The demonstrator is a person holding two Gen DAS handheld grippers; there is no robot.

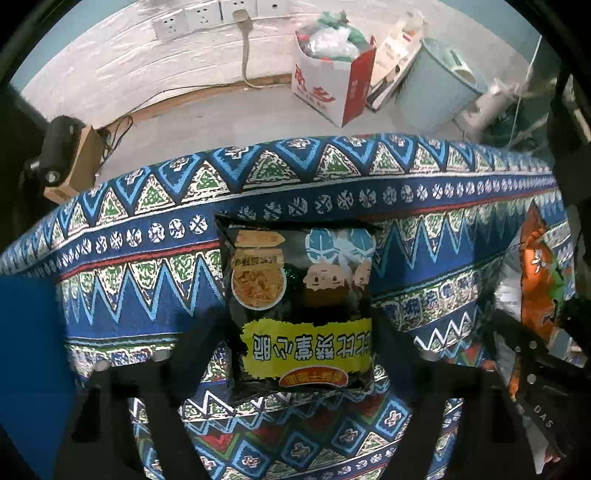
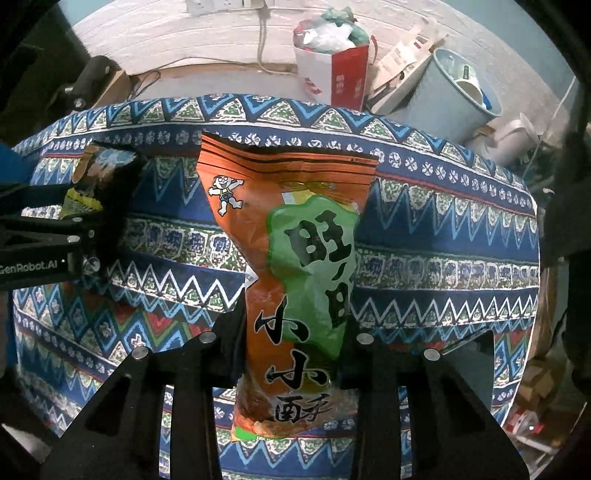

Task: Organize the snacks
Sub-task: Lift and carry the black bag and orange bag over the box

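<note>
My left gripper is shut on a black snack bag with a yellow label, held over the patterned blue tablecloth. My right gripper is shut on an orange snack bag with a green panel, held over the same cloth. The orange bag also shows at the right edge of the left wrist view. The black bag and left gripper show at the left of the right wrist view.
Beyond the table's far edge on the floor stand a red and white box of rubbish, a pale blue bin and a cardboard box. Wall sockets with a cable are at the back.
</note>
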